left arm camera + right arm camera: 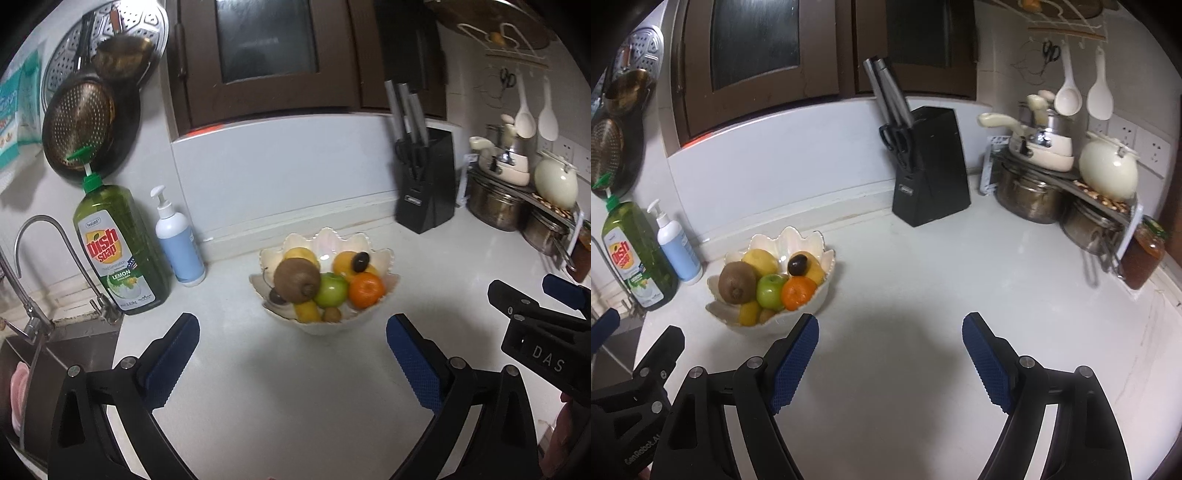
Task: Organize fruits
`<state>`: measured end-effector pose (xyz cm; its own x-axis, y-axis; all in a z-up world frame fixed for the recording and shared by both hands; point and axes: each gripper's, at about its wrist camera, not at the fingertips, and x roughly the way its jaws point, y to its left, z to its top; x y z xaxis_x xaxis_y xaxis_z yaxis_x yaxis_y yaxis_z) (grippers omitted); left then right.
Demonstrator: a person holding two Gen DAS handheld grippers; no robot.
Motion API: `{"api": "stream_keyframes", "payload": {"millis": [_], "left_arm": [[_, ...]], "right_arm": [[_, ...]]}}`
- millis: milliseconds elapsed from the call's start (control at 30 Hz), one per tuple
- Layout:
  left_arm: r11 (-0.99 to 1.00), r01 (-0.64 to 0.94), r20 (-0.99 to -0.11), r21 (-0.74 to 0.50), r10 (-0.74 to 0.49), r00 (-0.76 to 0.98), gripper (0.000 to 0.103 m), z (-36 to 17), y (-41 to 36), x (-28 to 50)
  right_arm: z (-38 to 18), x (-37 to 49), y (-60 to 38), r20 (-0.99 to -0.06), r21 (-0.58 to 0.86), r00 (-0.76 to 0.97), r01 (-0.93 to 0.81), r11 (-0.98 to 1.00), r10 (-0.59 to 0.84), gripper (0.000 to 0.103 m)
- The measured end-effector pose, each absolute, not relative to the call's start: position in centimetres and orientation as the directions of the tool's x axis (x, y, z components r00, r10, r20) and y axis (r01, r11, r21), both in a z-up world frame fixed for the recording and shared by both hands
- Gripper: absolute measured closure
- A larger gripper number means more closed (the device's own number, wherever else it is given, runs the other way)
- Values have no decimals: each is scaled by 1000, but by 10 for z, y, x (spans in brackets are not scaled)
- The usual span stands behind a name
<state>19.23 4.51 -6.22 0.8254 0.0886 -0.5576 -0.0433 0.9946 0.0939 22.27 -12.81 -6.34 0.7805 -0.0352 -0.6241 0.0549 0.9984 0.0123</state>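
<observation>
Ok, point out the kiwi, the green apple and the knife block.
kiwi (296, 278), left wrist view, middle of its brown skin
green apple (331, 290), left wrist view, its front
knife block (932, 166), right wrist view, front face

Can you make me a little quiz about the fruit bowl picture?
1. True or false: the left hand-held gripper is holding a fruit.
2. Which fruit sits between the kiwi and the orange in the bowl? A banana, B green apple, C strawberry.
3. What black thing stands behind the bowl, by the wall?

Key: 1 false, both it and the right hand-held gripper are open and empty. 2 B, the green apple. 3 The knife block.
</observation>
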Motion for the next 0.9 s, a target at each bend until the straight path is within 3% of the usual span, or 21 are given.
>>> {"api": "stream_keyframes", "payload": {"millis": [200, 300, 900], "left_arm": [[996, -39, -552, 86, 80, 830, 0, -57, 25, 159], [996, -35, -549, 82, 75, 832, 0, -55, 14, 138], [997, -24, -505, 67, 54, 862, 0, -37, -15, 41]], "right_arm": [[-58, 184, -150, -619, 22, 784, 85, 996, -53, 22], [-55, 163, -160, -613, 17, 786, 109, 994, -76, 17], [-28, 54, -192, -552, -10, 826, 136, 991, -118, 16]]}}
